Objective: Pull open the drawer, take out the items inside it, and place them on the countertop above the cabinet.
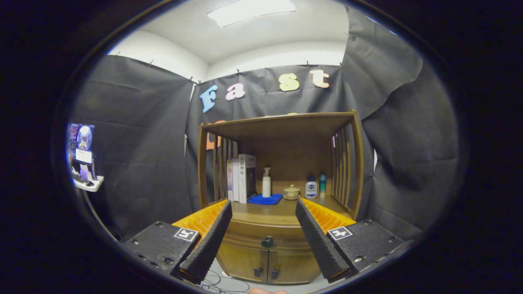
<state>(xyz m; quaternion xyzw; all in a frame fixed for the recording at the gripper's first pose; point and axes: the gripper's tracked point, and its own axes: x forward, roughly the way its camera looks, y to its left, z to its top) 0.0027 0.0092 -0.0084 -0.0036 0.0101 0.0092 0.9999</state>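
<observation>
Tool fingers spread wide, framing closed drawer, contents hidden.

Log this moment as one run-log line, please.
phase: approach | gripper: open, holding nothing | drawer: closed, knob between fingers, ahead | countertop: items at back

Drawer: closed front, ends covered by the two spread fingers; contents hidden, dark knob too small to tell its form. Desk above the cabinet: side edges masked by the same fingers; books, pump bottle, small lidded bowl and two bottles too small to read. Side shelf at the booth's wall: items blurred, not identifiable.
</observation>
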